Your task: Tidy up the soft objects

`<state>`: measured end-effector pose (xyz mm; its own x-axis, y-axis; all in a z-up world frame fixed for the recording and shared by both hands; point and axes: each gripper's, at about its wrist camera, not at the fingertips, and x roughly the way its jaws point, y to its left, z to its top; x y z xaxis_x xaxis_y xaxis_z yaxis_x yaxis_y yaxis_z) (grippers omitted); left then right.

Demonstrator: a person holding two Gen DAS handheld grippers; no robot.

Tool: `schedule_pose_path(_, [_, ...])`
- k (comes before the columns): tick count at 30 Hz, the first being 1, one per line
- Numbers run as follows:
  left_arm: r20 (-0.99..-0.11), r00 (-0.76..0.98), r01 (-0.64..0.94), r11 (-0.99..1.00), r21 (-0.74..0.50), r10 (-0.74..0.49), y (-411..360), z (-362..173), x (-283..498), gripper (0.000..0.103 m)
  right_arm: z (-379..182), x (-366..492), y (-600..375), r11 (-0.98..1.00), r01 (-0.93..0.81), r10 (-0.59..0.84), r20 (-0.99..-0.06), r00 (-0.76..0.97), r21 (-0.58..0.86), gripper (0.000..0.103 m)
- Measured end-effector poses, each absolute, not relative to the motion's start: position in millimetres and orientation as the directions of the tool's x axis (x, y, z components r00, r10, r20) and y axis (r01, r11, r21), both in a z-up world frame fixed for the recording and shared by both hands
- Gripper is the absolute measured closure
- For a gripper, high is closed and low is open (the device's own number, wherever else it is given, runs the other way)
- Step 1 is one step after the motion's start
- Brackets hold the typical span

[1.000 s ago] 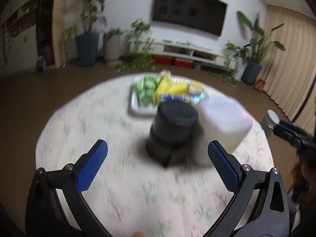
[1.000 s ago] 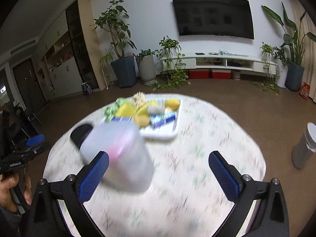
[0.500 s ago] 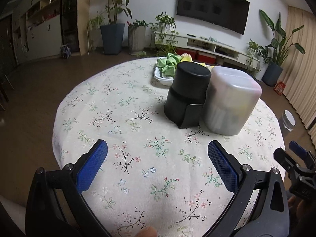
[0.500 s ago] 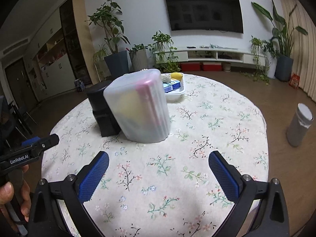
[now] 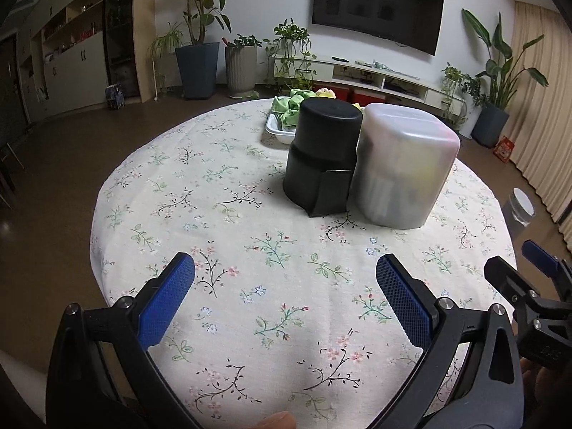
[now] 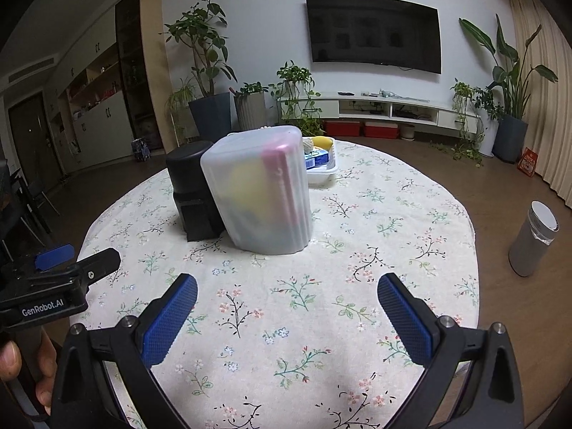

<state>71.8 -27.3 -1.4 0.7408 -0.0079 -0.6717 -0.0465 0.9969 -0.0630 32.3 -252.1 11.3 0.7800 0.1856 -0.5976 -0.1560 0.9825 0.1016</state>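
Note:
A black container point(image 5: 321, 157) and a translucent white container point(image 5: 404, 168) stand upside down side by side mid-table; yellow and pink items show through the translucent one point(image 6: 264, 189). Behind them a white tray point(image 5: 277, 130) holds green, yellow and blue soft items, mostly hidden. My left gripper point(image 5: 286, 296) is open and empty above the near table edge. My right gripper point(image 6: 287, 312) is open and empty, also near the front edge. Each gripper shows at the side of the other's view, the right one point(image 5: 529, 286) and the left one point(image 6: 60, 268).
The round table has a floral cloth point(image 5: 250, 214). A grey cylindrical bin point(image 6: 534, 239) stands on the floor to the right. Potted plants, a TV and a low cabinet line the far wall.
Both grippers have dropped lower and pulled back toward the near table edge; the views have steadied. The containers now stand in front of the tray and hide most of it.

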Motion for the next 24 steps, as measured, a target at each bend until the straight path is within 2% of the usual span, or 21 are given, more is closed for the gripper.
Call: schedule_pose_path(24, [-0.678,0.735,-0.067,0.996,-0.052,0.014,-31.6,-9.6,73.9,0.0,0.1,34.4,-242.3,0.982,-0.158,0.187,-0.62,0.762,0.102,0.0])
